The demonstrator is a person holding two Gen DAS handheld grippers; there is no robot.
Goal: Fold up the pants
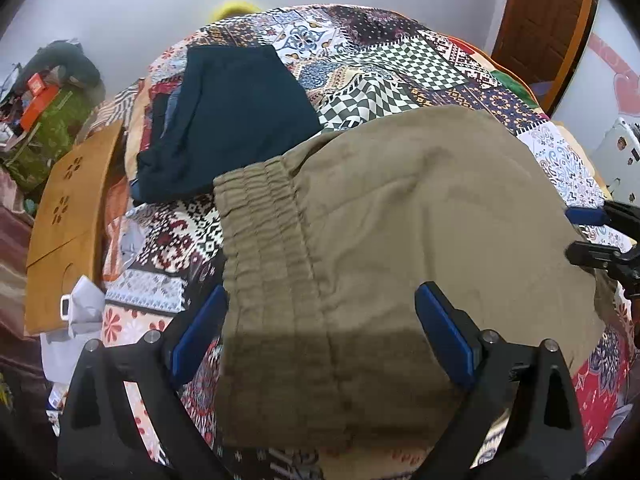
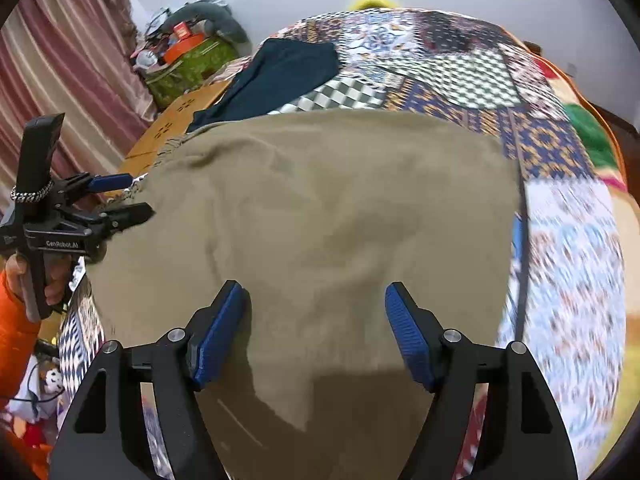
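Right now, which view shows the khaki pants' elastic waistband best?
The left wrist view: the gathered waistband of the khaki pants runs clearly down the garment's left edge. The right wrist view shows mostly plain fabric, the waistband only as a small puckered edge far left.

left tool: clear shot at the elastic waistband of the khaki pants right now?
Probably yes. The left tool is open over the khaki pants, the waistband lies just ahead of it, uncovered. The folded navy garment sits beyond, not blocking.
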